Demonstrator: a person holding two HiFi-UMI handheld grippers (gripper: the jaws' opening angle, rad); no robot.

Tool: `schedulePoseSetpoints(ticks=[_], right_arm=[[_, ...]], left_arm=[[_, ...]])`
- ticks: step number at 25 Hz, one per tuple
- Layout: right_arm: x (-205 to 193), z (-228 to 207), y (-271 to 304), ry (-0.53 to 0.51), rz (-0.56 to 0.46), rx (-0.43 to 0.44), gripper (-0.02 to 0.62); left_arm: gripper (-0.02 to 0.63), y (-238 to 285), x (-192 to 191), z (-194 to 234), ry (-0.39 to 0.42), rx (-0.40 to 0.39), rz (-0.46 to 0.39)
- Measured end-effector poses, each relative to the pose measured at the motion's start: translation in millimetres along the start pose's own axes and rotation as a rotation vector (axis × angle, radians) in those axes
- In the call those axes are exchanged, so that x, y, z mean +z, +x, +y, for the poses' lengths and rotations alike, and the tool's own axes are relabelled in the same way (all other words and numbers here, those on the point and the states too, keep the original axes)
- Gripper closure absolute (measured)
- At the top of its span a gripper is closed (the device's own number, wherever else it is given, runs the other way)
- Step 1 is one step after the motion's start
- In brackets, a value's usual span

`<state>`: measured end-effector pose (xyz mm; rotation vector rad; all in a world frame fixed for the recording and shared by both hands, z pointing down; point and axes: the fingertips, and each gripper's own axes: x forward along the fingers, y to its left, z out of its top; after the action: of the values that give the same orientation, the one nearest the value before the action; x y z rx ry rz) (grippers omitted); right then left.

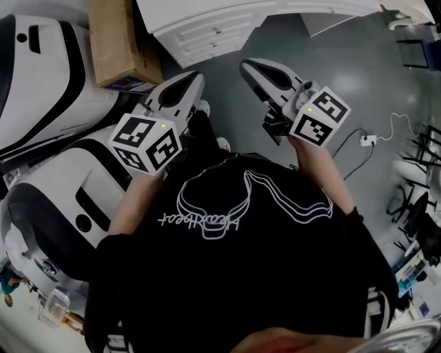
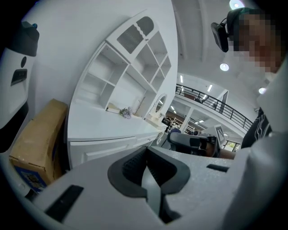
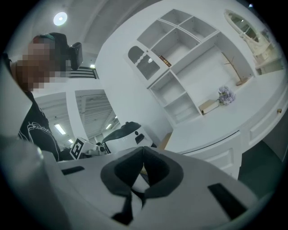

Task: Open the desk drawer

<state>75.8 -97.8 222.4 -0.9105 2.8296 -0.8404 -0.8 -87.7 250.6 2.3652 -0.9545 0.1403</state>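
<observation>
A white desk (image 1: 207,14) with a shelf hutch stands ahead of me, its drawer fronts (image 1: 215,32) with small knobs facing me. Both grippers hang in the air short of it, touching nothing. My left gripper (image 1: 195,77) points at the desk's left part; in the left gripper view its jaws (image 2: 146,155) meet with nothing between them, and a drawer front (image 2: 103,147) lies beyond. My right gripper (image 1: 247,67) is level with it; its jaws (image 3: 143,153) are shut and empty, and the desk's drawers (image 3: 216,152) show to the right.
A cardboard box (image 1: 120,45) leans beside the desk's left end. Large white and black machines (image 1: 41,83) crowd the left side. A cable and plug (image 1: 368,140) lie on the grey floor at right, near black chair legs (image 1: 417,179).
</observation>
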Motion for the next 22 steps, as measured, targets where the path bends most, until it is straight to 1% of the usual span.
schedulePoseSetpoints(ticks=[3,6,9,15,17,20,22], right_arm=[[-5,-23,19,0.017,0.018,-0.022,0.588],[-10,-49,37,0.029,0.020,-0.056,0.555],[-20,-73,52,0.041,0.036,-0.089,0.543],[-48,-118,75,0.051,0.086,-0.158,0.505],[-59,-132,82,0.055,0.108,-0.177,0.502],[-77,-154,93,0.042,0.135,-0.204,0.492],[-90,-167,98,0.024,0.157,-0.224,0.473]], left_arm=[[0.603,14,-4,21,-0.015,-0.007,0.025],[0.603,27,-7,40,-0.030,-0.019,0.047],[0.603,36,-11,58,-0.039,-0.024,0.067],[0.603,53,-27,98,-0.081,-0.021,0.098],[0.603,59,-34,109,-0.094,-0.018,0.110],[0.603,66,-45,123,-0.106,-0.022,0.130],[0.603,71,-54,128,-0.113,-0.031,0.147]])
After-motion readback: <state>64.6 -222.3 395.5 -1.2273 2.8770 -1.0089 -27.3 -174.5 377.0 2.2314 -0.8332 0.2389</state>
